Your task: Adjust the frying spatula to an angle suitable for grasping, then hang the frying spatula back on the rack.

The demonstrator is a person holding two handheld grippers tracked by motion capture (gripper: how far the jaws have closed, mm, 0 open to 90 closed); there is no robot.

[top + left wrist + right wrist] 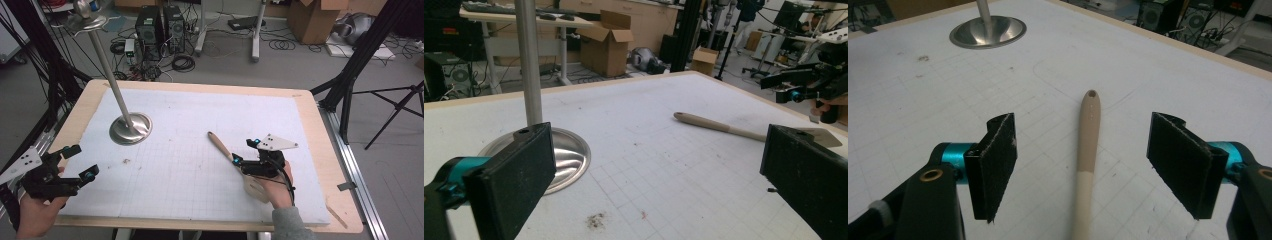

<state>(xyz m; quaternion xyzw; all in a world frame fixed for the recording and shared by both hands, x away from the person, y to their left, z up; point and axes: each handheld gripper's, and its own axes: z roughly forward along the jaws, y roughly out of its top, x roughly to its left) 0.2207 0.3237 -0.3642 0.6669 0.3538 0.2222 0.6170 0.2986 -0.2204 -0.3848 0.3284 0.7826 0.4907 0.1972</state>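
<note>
While its jaws stand wide, the right gripper (pixel 1083 165) straddles a beige spatula with a long rounded handle (pixel 1087 150) without touching it

Between the two black pads the handle lies flat on the white gridded table mat (pixel 923 110), pointing away from the jaws, its holed tip beyond their ends and a clear gap on each side; in the high view the spatula's flat blade sits under the hand (pixel 277 190) that carries this gripper. Beyond the jaws and off to their left stands a polished metal stand with a round base and slim pole (pixel 988 31). With nothing between its pads, the left gripper (pixel 649 175) is also spread wide, the stand's base just past its left jaw and the spatula lying past its right jaw
</note>
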